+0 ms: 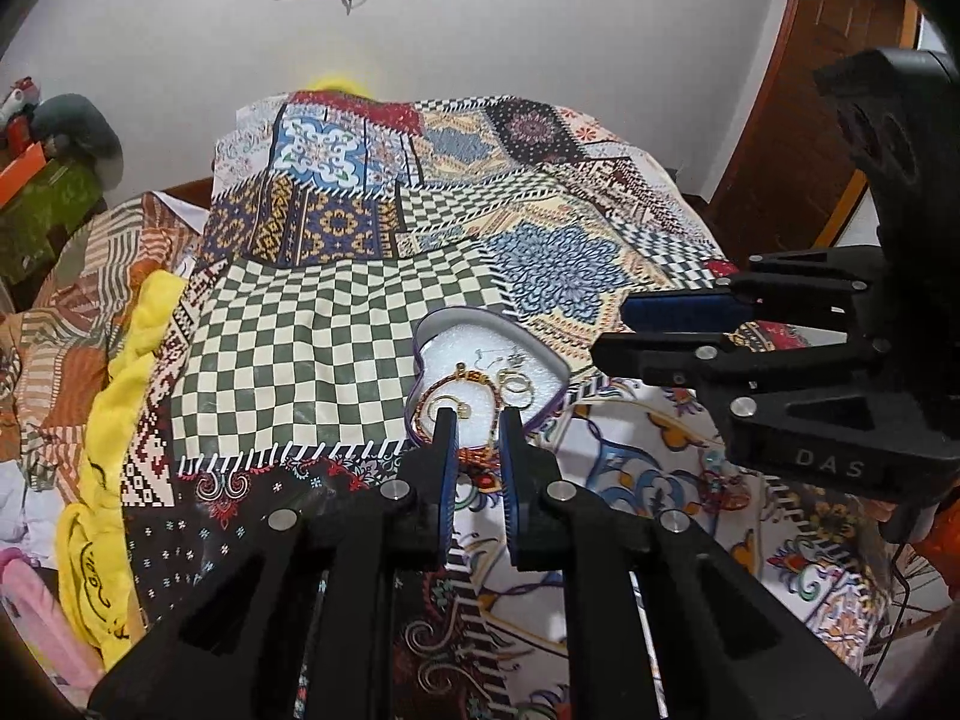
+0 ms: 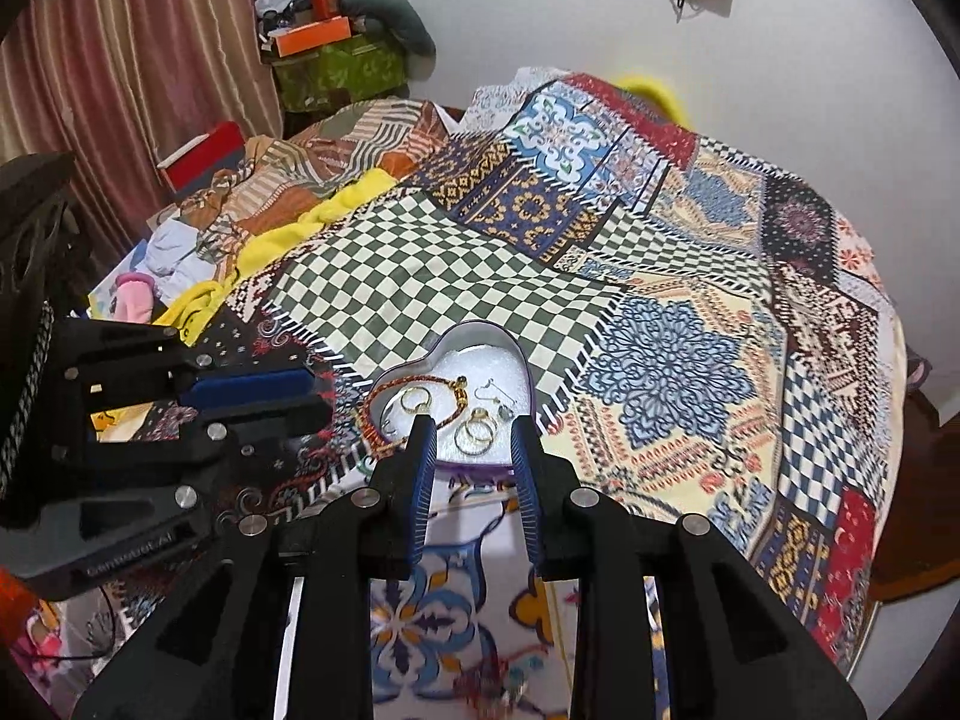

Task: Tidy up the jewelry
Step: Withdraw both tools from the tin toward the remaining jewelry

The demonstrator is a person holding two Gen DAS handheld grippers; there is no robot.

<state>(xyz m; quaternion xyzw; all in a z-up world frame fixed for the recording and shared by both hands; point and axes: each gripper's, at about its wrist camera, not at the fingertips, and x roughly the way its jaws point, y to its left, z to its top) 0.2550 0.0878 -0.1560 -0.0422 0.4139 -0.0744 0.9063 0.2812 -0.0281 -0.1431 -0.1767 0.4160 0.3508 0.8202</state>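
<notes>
The purple-rimmed, heart-shaped tin with its rings and beaded bracelet lies on the patchwork bed cover, directly ahead of both tools. The left tool is part-open and empty, nearest the bracelet end; the right tool is wider open and also empty.

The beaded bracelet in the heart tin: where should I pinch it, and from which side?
Take the beaded bracelet where it droops over the heart-shaped tin's near-left rim; that stretch is raised off the foam. The left gripper sits closest, so come from the near side, one finger each side of the strand, clear of the gold hoops.
</notes>
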